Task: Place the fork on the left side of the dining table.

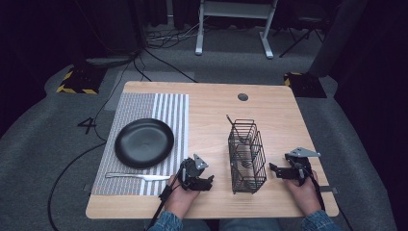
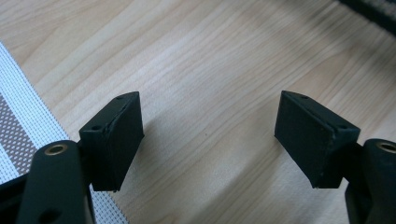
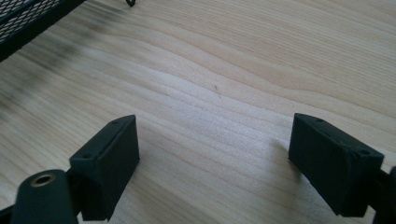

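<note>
Both tongs (image 1: 208, 181) (image 1: 273, 169) wide open, empty

Table setting on the left
A black plate (image 1: 144, 142) is sitting on the striped placemat (image 1: 166, 108), a wooden table (image 1: 211, 108) lying beneath.

Black wire basket (image 1: 247, 155), tall and narrow, split into compartments, upright on the bare wood of the table (image 1: 211, 115), between the two grippers and well right of the striped placemat (image 1: 144, 139). Inside the mesh, what looks like metal cutlery, too small to tell apart. Silver knife (image 1: 138, 176), flat on the placemat's near edge, lengthwise left to right, just below the plate and just beside the left gripper (image 1: 204, 181). Black round plate (image 1: 144, 142), flat on the placemat, nothing on it.
</note>
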